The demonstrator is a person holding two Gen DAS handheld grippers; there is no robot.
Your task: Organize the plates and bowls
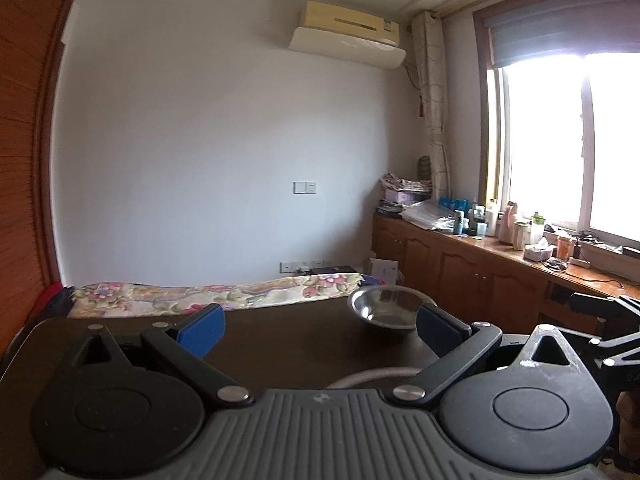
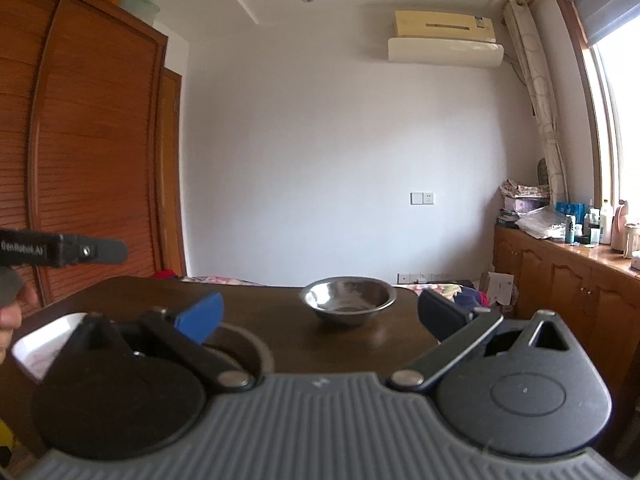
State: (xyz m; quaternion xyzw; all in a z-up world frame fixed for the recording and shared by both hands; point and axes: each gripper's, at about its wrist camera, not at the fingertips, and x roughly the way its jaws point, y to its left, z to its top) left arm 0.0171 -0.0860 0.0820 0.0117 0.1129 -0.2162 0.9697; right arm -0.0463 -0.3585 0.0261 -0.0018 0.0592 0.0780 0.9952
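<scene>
A steel bowl [image 1: 386, 306] [image 2: 349, 299] stands upright near the far edge of a dark wooden table [image 1: 288, 336] [image 2: 304, 336]. My left gripper [image 1: 320, 330] is open and empty, the bowl just beyond its right finger. My right gripper [image 2: 320, 318] is open and empty, the bowl ahead between its fingers and apart from them. A brown bowl with a pale rim [image 2: 240, 348] sits close under the right gripper; a pale rim [image 1: 372, 376] shows under the left gripper. A white plate [image 2: 44, 348] lies at the table's left, partly hidden.
A bed with a floral cover [image 1: 208, 294] lies beyond the table. A wooden wardrobe [image 2: 88, 152] stands at the left. A cluttered wooden counter [image 1: 500, 240] runs under the window on the right. The other gripper's body [image 2: 60, 250] reaches in from the left.
</scene>
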